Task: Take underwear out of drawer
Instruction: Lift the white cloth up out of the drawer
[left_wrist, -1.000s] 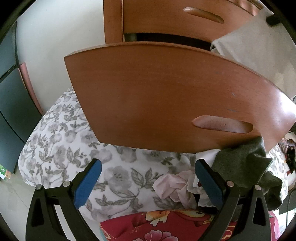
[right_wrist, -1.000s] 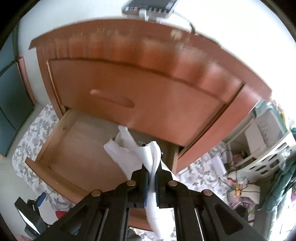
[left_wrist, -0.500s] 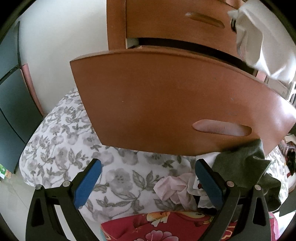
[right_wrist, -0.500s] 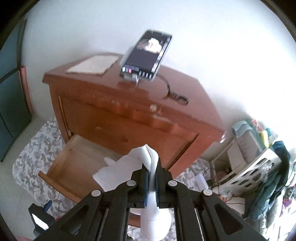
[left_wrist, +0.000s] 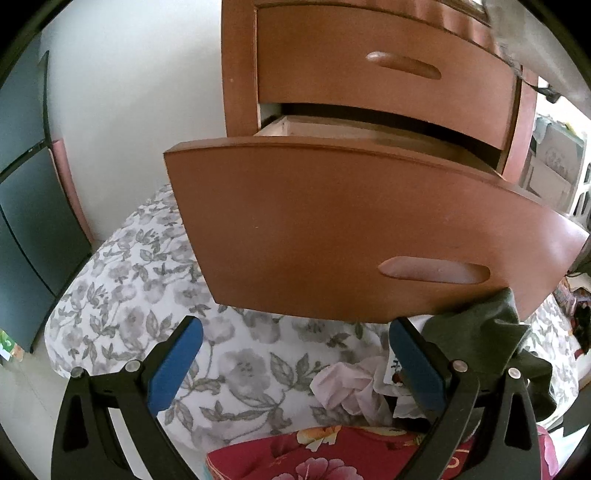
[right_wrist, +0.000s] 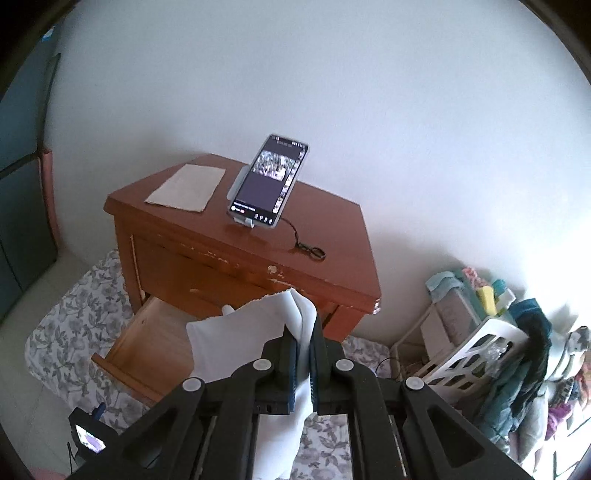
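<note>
Underwear (right_wrist: 258, 332): white, clamped in right gripper (right_wrist: 303, 354), hanging above the open drawer (right_wrist: 147, 347), clear of its rim.
Right gripper: pads pressed together on the cloth.
Left gripper (left_wrist: 295, 362): jaws apart, nothing between, low before the drawer front (left_wrist: 351, 229).
Writing: phone (right_wrist: 269, 181) screen on nightstand (right_wrist: 332, 236) top too small to read.
Room: floral bedding (left_wrist: 147, 295) bare left of the drawer; clothes pile (left_wrist: 472, 343) under its right corner.

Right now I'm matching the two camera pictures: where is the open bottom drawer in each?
Left wrist: the open bottom drawer fills the centre, front panel facing the camera.
Right wrist: lower left, below the nightstand, partly hidden by white underwear.
Shared landmark: the floral bedding.
</note>
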